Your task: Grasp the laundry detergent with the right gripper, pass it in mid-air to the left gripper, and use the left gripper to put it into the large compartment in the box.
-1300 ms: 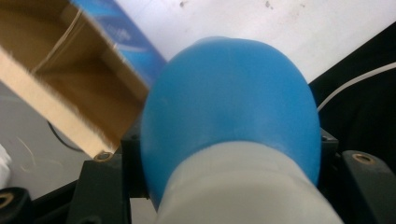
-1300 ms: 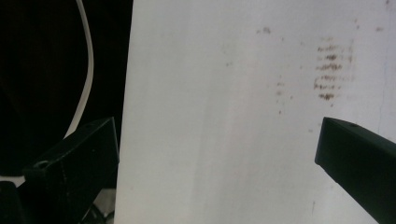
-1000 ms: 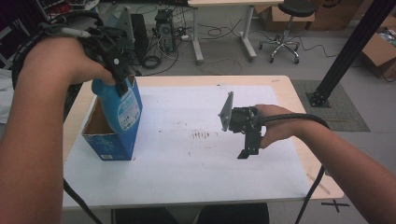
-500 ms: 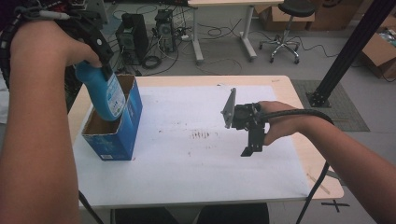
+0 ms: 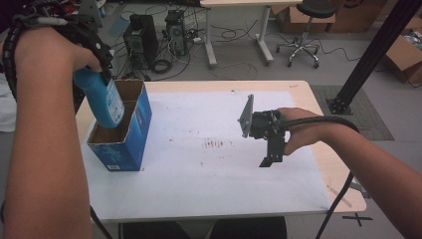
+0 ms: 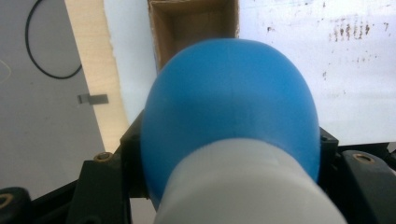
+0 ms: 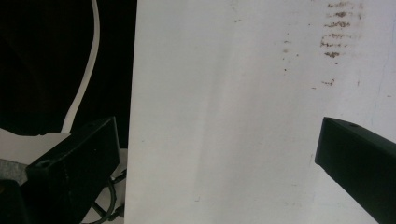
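The left gripper [image 5: 97, 59] fingers are clamped on the blue bottle [image 5: 102, 99]; the right gripper [image 5: 268, 154] fingers stand apart, empty.

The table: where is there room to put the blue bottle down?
The white table top is bare between the blue box and the right tongs, apart from small brown stains. The left edge is crowded: the box stands there, with the blue bottle above it.

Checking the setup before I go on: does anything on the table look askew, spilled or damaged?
Nothing is spilled or broken. The blue bottle hangs tilted in the left tool, over the open blue box. The white table cover carries a patch of small brown marks near its middle.
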Action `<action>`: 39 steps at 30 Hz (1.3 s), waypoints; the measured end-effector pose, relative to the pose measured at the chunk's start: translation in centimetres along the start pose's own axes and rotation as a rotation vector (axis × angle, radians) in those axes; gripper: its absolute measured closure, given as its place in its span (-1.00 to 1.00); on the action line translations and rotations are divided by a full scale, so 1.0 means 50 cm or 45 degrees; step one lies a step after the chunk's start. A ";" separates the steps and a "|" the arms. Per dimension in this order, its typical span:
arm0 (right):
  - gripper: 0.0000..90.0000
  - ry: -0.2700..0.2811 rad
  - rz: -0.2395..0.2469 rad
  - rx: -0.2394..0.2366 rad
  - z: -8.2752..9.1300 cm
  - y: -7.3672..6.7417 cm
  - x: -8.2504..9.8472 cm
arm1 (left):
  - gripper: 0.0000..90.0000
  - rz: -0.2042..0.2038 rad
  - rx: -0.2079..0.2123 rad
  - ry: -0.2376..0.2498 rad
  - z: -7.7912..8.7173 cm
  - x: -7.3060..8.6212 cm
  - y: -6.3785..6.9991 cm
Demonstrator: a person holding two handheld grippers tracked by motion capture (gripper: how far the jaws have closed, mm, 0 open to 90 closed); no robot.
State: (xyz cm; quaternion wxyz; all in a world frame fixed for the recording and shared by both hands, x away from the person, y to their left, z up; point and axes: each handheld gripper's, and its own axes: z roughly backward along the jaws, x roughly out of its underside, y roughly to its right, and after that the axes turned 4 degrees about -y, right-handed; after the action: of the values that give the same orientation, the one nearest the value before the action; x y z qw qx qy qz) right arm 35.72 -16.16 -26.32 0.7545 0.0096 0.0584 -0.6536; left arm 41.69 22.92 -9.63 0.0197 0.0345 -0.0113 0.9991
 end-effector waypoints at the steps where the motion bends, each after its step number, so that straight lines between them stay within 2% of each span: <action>1: -1.00 -0.004 -0.001 0.003 0.000 0.000 0.000 | -0.15 0.000 -0.001 -0.002 -0.004 -0.001 -0.001; 13: -1.00 -0.018 -0.006 -0.003 -0.003 -0.002 -0.001 | -0.15 -0.007 -0.020 -0.010 -0.046 -0.013 -0.015; 22: -0.99 -0.024 -0.004 -0.010 -0.006 -0.002 -0.008 | -0.15 -0.021 -0.020 -0.034 -0.093 -0.022 -0.018; 33: -0.99 -0.027 -0.001 -0.011 -0.004 -0.003 -0.013 | -0.15 -0.047 -0.021 -0.051 -0.176 -0.038 -0.019; 39: -0.98 -0.032 -0.003 -0.010 -0.003 -0.003 -0.013 | -0.15 -0.042 -0.010 -0.056 -0.225 -0.048 -0.022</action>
State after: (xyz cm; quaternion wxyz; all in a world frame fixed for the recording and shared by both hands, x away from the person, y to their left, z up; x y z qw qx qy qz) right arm 35.45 -15.53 -26.40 0.7544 -0.0015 0.0516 -0.6544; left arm 43.35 24.20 -20.98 0.0359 0.0565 -0.0150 0.9976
